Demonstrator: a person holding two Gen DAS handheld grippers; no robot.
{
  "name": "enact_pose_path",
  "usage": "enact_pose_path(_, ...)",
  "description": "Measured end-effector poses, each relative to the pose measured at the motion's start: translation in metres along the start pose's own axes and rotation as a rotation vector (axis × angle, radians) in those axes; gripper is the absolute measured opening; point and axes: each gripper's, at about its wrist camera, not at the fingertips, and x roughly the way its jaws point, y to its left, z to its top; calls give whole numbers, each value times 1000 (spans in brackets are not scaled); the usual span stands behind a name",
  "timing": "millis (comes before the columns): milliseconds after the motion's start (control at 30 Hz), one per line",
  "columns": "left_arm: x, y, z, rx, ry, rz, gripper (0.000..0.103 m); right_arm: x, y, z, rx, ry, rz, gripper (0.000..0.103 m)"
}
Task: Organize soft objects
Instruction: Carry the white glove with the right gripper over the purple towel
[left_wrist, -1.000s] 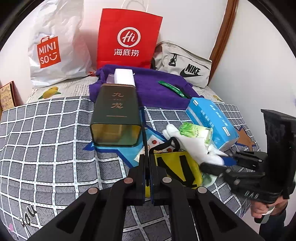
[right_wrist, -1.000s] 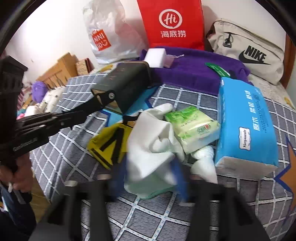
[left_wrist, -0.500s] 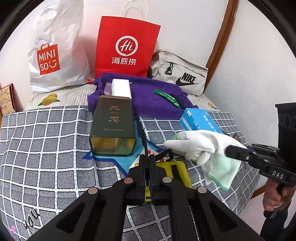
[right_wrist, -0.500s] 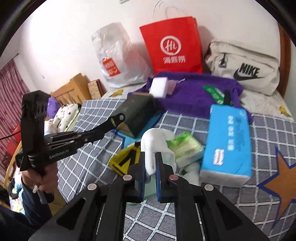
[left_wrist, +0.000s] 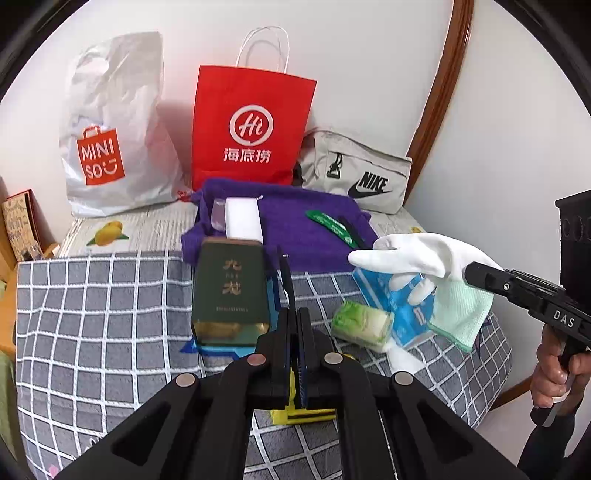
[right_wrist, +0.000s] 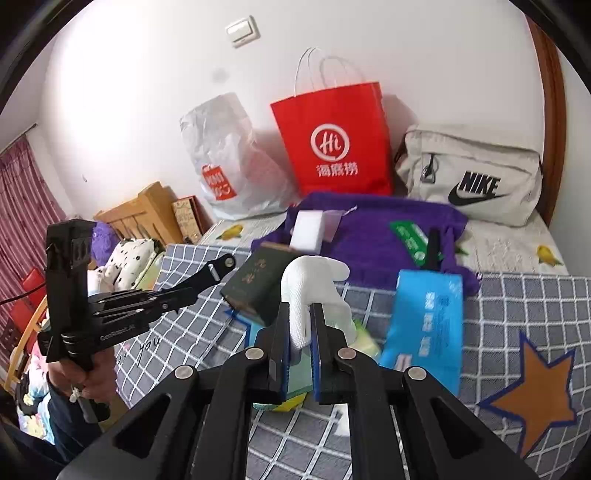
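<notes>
Three bags (left_wrist: 251, 125) read MINISO, Hi and NIKE.

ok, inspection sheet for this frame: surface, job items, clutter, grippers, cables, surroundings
Surface: bed with grey checked blanket, crowded.
Job's things: white glove lifted clear of the bed; purple towel spread at the back; green tissue pack beside blue tissue pack.
Clutter: dark green tin, white block, red paper bag, Miniso bag, Nike pouch.
Grippers: right gripper shut on the glove; left gripper shut on a thin black strap.
Cables: nothing seen.
Surroundings: white walls, wall switch, wooden headboard.
</notes>
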Motion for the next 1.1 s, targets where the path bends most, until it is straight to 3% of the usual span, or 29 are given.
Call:
enact_pose_path(367,14,2,48,0,-21,29,4,9,-27,37,19,-23,-49,9)
enact_pose_path(1100,88,4,136,40,-21,21,4,66,-80,106,18,-30,-104,10)
